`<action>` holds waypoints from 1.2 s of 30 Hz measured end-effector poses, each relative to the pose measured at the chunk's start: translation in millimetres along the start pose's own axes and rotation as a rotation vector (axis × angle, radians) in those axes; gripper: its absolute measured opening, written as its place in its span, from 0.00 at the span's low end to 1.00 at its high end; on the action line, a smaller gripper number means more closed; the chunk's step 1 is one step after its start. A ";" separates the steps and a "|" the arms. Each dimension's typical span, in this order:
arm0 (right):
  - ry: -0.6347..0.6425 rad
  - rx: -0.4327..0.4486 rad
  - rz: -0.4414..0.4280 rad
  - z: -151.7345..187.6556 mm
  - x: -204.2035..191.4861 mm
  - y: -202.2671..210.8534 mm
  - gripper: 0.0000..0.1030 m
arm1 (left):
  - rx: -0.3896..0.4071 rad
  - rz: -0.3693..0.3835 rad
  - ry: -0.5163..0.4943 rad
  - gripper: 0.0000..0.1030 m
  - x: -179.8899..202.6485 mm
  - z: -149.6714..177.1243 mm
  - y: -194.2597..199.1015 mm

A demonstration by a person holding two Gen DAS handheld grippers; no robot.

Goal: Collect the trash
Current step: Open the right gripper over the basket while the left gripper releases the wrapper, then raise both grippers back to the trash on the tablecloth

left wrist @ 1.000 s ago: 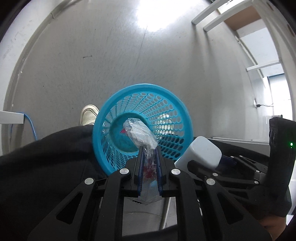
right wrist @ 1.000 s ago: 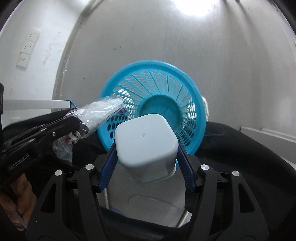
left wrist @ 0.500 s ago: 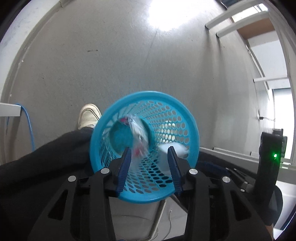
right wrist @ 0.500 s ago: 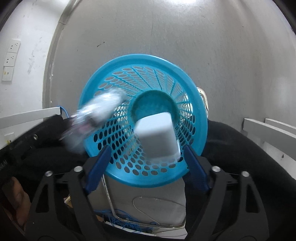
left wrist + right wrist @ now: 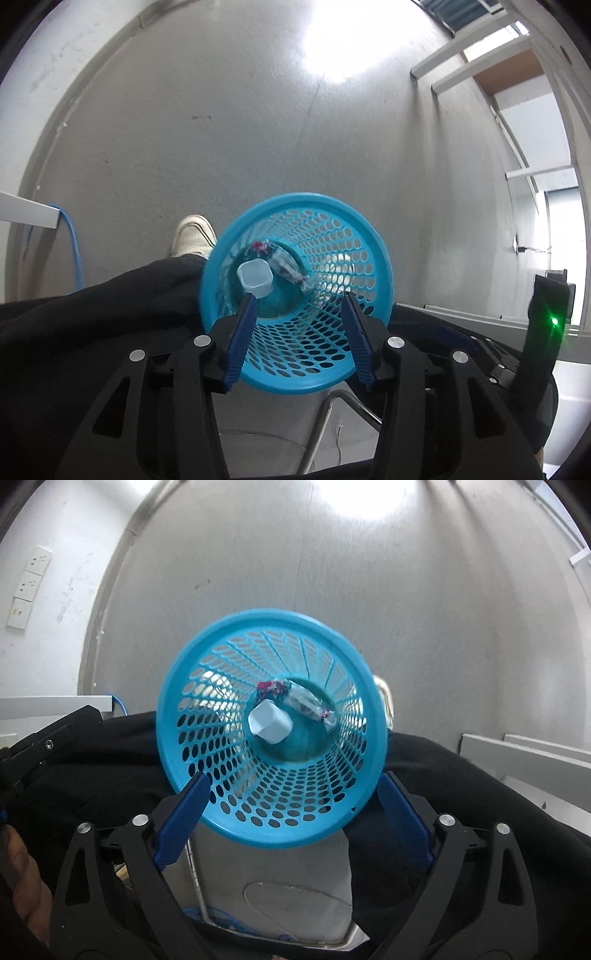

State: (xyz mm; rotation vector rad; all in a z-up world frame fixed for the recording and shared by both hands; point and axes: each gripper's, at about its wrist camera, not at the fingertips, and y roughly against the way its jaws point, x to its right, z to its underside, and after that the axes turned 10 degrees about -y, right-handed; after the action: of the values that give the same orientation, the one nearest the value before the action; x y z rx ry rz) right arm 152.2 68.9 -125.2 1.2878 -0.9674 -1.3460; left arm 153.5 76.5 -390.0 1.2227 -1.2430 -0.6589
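Note:
A blue perforated plastic basket [image 5: 364,236] stands on the grey floor below both grippers; it also shows in the right wrist view [image 5: 173,686]. At its bottom lie a white plastic cup [image 5: 255,277] and a clear plastic wrapper with red print [image 5: 284,264]. The right wrist view shows the cup [image 5: 270,723] and the wrapper [image 5: 304,701] too. My left gripper [image 5: 298,301] is open and empty above the basket. My right gripper [image 5: 291,784] is open and empty above it as well.
The person's black trousers [image 5: 92,325] and a white shoe [image 5: 192,236] are left of the basket. A blue cable [image 5: 75,247] hangs by a white ledge at left. White shelf frames [image 5: 480,55] stand at the far right. Wall sockets [image 5: 29,587] sit on the left wall.
Both grippers opened. The left let go of the wrapper and the right let go of the cup; both fell to the bottom of the basket. Both grippers rose away from it.

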 end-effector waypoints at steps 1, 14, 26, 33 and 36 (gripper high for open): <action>0.009 0.016 0.008 3.1 -0.8 5.5 0.89 | 0.021 0.000 -0.004 0.49 0.4 2.0 7.1; 0.143 0.213 0.002 50.8 -14.5 79.4 0.92 | 0.197 -0.120 -0.165 0.71 23.2 39.0 82.4; 0.178 0.326 -0.160 113.0 8.3 160.1 0.92 | 0.405 -0.197 -0.275 0.94 47.1 101.8 158.6; 0.239 0.500 -0.160 167.8 16.2 223.8 0.92 | 0.491 -0.192 -0.288 0.94 39.5 136.0 197.9; 0.238 0.591 -0.191 182.4 20.1 256.6 0.92 | 0.530 -0.173 -0.281 0.94 40.1 145.8 218.5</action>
State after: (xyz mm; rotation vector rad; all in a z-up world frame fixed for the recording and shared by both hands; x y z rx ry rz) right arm 5.9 -13.8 141.8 1.9792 -1.1388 -1.0407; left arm -21.8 55.1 -191.4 1.7320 -1.6233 -0.6639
